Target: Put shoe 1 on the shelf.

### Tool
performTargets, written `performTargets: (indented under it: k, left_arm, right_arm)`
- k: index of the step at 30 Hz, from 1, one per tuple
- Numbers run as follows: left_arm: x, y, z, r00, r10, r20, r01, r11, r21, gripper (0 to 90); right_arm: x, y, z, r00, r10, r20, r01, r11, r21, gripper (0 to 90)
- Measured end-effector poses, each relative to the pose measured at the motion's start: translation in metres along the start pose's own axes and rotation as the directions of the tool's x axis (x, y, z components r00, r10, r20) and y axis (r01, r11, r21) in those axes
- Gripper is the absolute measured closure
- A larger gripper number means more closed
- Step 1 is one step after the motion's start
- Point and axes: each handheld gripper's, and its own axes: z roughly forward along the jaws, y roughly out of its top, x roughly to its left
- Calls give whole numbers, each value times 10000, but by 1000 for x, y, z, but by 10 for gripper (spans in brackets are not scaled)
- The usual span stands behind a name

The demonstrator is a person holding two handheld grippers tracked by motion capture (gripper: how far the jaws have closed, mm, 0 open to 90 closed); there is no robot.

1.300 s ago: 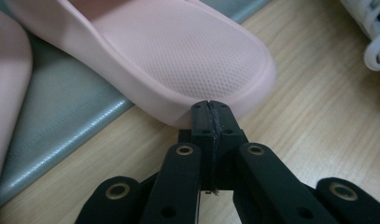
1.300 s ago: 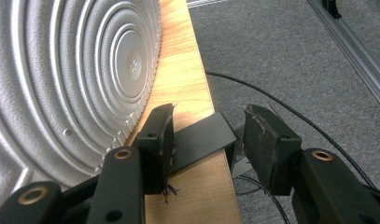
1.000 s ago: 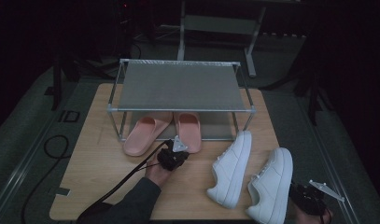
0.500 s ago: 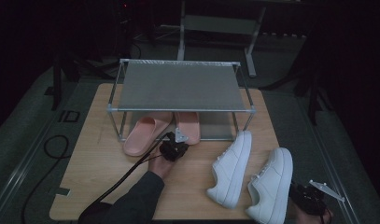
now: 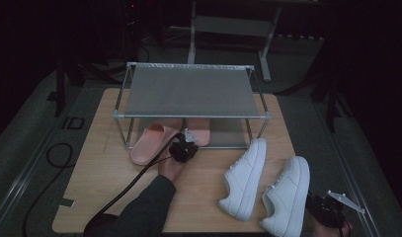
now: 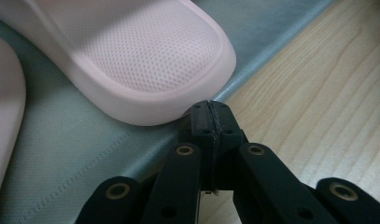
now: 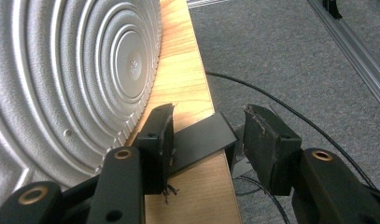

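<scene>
1. Step in hand, by my judgement: the left tool (image 5: 184,149) is nudging the right-hand pink slipper (image 5: 197,132) back onto the bottom shelf of the shoe rack (image 5: 189,89). In the left gripper view its black jaws are pressed together with nothing between them, the tips just at the rounded end of that slipper (image 6: 145,60), which lies on the grey shelf mat (image 6: 71,154); whether they quite touch it I cannot tell.
2. The other pink slipper (image 5: 149,143) lies to the left, tilted, half under the rack and half out over the tabletop (image 5: 95,148).
3. Further right, the two white sneakers (image 5: 265,185) stand on the tabletop, apart from the rack and near the front edge.
4. At the far right the right tool (image 5: 329,210) sits beyond the tabletop corner beside the outer sneaker. In the right gripper view its jaws stand spread and hold nothing; the ribbed grey sole (image 7: 71,79) of a sneaker rises close to the left jaw.
5. Next move, as I judge it: push straight in until the slipper sits square, then tend to the tilted one; a skewed push would turn the slipper.
6. Against the earlier frames, the left hand has crept toward the rack, and the right-hand slipper lies further under it. The sneakers and the right tool sit where they were.
</scene>
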Motion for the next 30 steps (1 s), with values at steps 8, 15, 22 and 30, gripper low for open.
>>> performTargets:
  k: [8, 15, 22, 30]
  left_arm:
    - [-7, -3, -24, 9976, 698, 33, -699, 9975, 98, 896]
    - [1, -14, -71, 9947, 1017, -123, -1019, 9947, -125, 895]
    - [24, -39, -115, 9952, 667, -717, -677, 9976, -112, 895]
    - [50, -78, -147, 9903, -125, -1382, 126, 9999, 0, 895]
  right_arm:
    - [-1, 0, 0, 10000, 57, 0, -57, 10000, -7, 520]
    - [0, 0, 0, 10000, 32, 6, -32, 10000, 3, 520]
    - [0, 0, 0, 10000, 4, 11, -4, 10000, -1, 521]
    - [1, 0, 0, 10000, -17, 24, 17, 10000, 1, 521]
